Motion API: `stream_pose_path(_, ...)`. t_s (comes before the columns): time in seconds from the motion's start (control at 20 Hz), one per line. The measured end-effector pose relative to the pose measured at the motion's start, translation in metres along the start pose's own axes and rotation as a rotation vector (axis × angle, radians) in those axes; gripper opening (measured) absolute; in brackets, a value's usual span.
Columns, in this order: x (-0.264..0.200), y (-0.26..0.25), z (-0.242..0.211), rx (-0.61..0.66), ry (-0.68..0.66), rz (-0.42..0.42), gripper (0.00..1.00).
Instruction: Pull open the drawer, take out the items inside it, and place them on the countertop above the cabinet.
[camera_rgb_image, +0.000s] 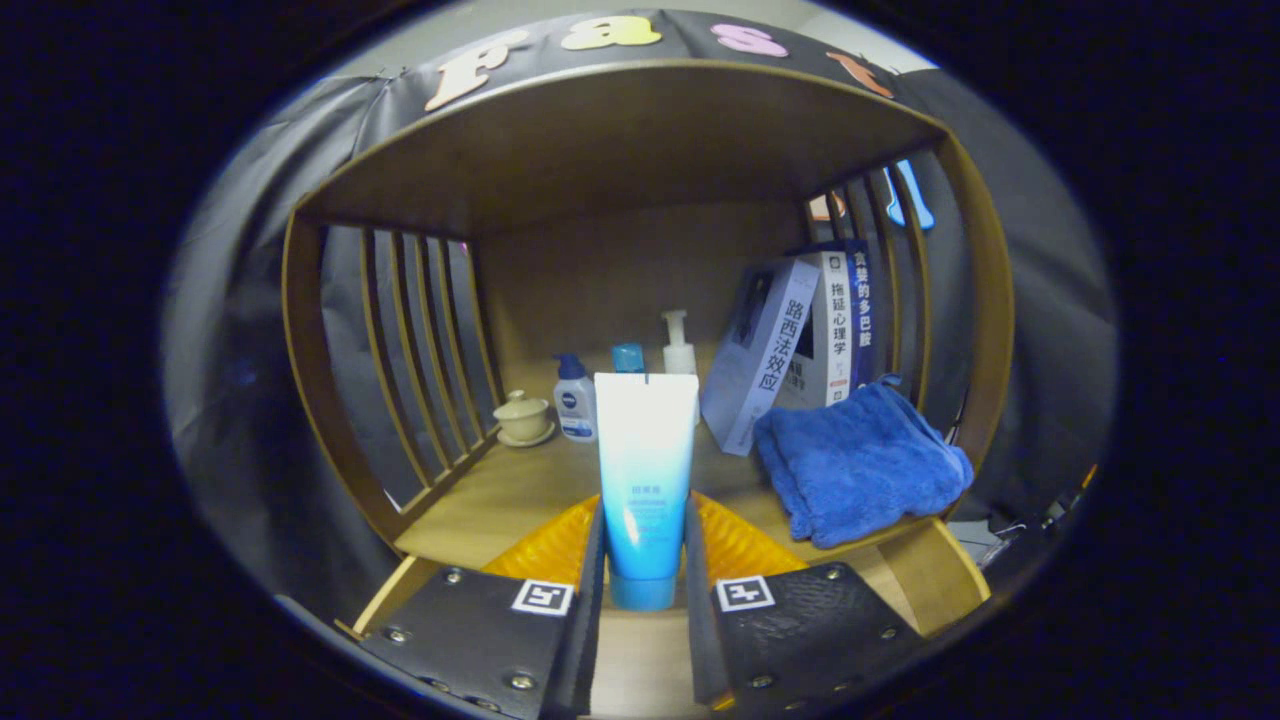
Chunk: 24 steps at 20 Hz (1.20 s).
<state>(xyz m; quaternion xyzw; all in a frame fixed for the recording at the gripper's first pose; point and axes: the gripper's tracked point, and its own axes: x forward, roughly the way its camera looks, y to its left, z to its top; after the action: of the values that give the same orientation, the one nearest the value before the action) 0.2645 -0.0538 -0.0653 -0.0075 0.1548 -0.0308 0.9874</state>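
A white-to-blue squeeze tube stands upright, cap down, between my two fingers. My gripper is shut on the tube's lower part, both fingers pressing its sides. The tube is held in front of the wooden countertop of the cabinet, an open shelf with slatted sides. Whether the tube's cap touches the wood below it I cannot tell. The drawer is hidden below the fingers.
On the countertop stand a small lidded cup, a blue-capped bottle, a blue-lidded container and a pump bottle at the back. Leaning books and a folded blue towel fill the right side.
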Motion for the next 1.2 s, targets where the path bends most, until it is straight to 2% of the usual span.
stream_pose_path(0.45,0.052,0.000,-0.041,0.000,0.101,-0.063,0.38)
stream_pose_path(0.9,0.088,0.000,-0.050,0.060,0.146,-0.120,0.38)
stream_pose_path(1.2,0.087,-0.010,-0.058,0.027,0.172,-0.152,0.46)
